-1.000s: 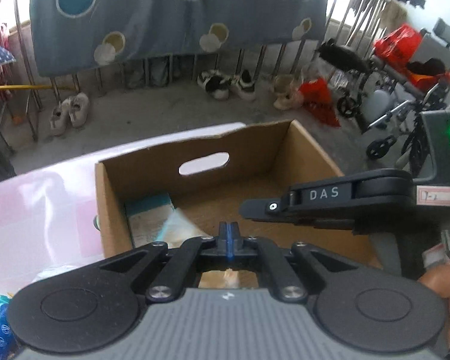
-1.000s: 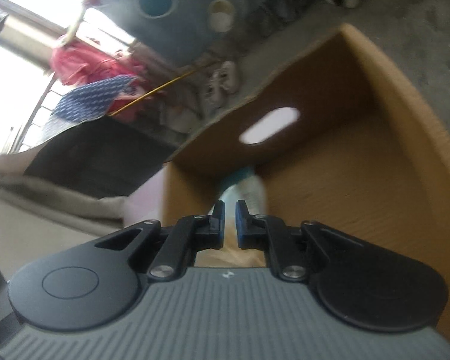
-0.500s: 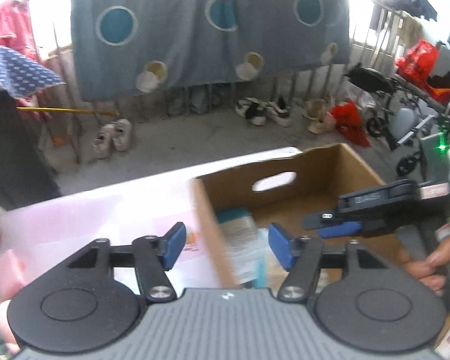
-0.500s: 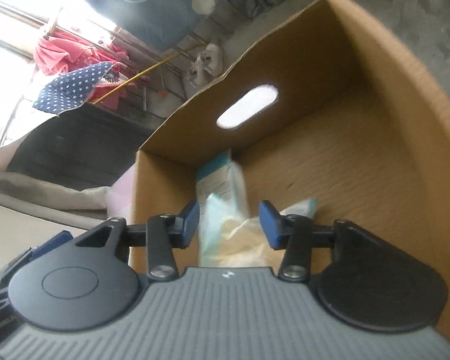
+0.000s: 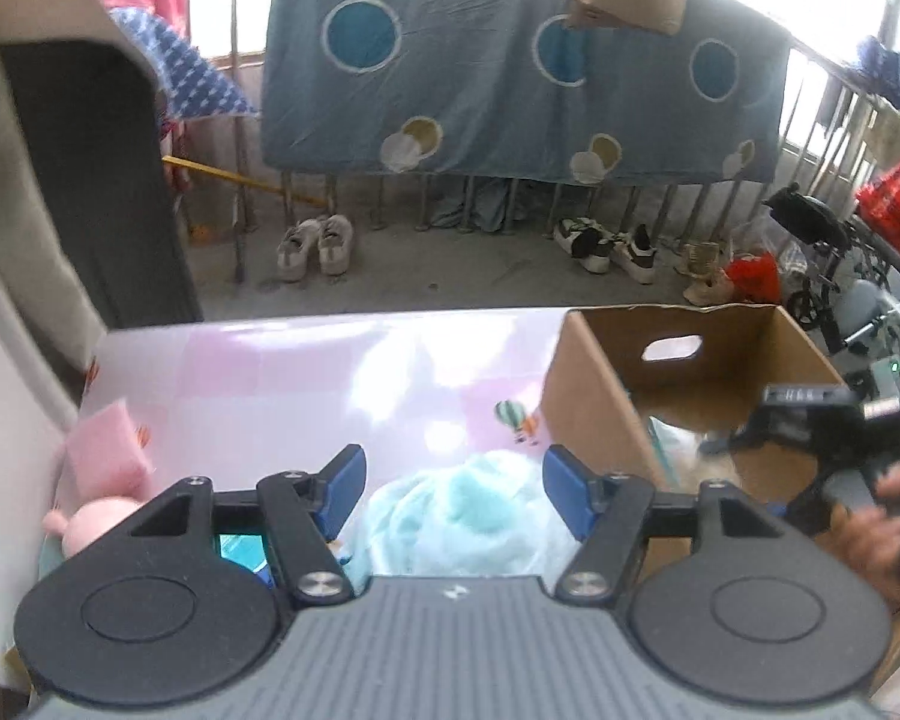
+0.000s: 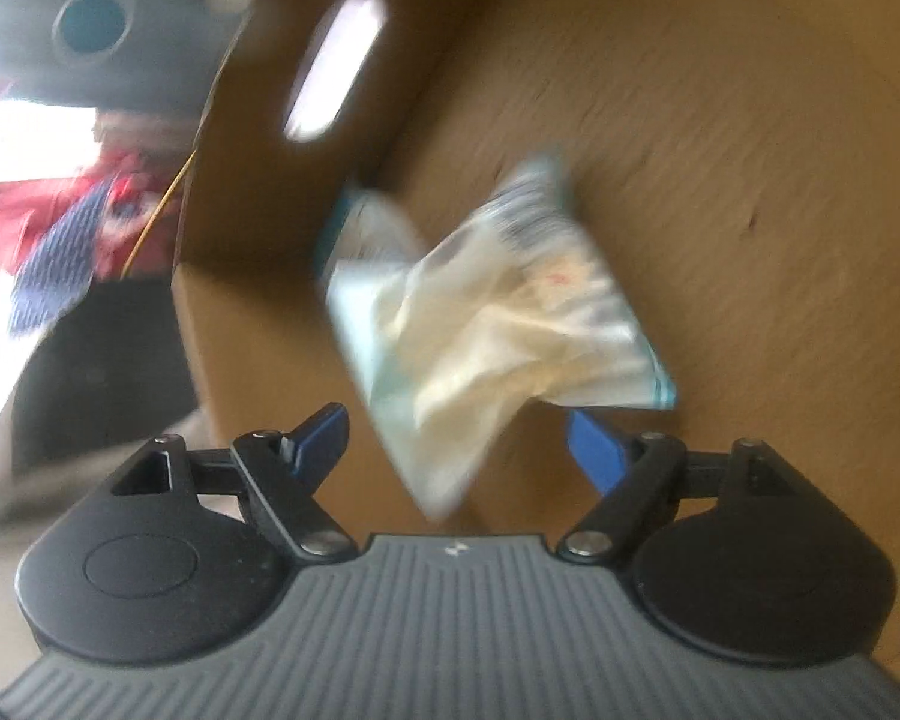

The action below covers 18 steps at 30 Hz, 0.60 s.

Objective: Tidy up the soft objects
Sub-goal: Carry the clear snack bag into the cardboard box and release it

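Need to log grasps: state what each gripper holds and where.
Nothing held. Left gripper is open above the blue towel; right gripper is open over the bag in the box.

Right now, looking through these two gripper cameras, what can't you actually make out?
- Printing on the clear packet inside the cardboard box: motion blur, right wrist view.
- The flat package behind that packet: mostly covered.
- Bottom of the light blue fluffy cloth: hidden by the left gripper body, left wrist view.
- The pink plush toy: partly behind the gripper.
- Right gripper: blurred there.
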### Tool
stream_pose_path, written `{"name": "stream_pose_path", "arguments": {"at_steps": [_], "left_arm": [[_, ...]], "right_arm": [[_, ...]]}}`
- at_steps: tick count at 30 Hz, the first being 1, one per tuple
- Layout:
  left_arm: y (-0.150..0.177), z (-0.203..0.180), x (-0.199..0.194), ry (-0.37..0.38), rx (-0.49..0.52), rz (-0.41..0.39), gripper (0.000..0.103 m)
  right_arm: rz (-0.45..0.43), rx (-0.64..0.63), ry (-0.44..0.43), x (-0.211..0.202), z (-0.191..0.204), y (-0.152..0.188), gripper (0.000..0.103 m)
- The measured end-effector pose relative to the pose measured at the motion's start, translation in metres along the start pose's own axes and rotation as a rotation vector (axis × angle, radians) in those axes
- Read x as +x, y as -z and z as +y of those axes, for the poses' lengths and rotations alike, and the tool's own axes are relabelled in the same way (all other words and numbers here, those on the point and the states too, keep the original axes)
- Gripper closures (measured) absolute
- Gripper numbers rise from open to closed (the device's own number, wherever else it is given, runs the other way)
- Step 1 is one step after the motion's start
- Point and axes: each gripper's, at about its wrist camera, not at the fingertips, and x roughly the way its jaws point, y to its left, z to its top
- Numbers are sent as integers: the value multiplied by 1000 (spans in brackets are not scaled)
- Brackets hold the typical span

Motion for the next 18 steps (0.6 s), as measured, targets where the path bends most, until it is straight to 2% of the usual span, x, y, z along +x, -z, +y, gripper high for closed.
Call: {"name": "stream_pose_path", "arguments": {"at_steps": [3,8,13,16,18], "left_arm": [[7,14,-3,-9,-24,3,37],[14,24,-6,-22,-43,7,37],[19,22,-7,-27,-25,1,37],[23,20,-9,-36,-27,-19,37],[25,22,-10,-33,-28,-22,36]], "right_arm": [[-105,-29,29,-2,13,-13,23],[-169,-91,11,8,35,-26,22],[-194,-268,-2,18,63,-22,22],[-257,-398,17,7,79,-9,21],[-262,-458,23,-3,82,-5,21]]}}
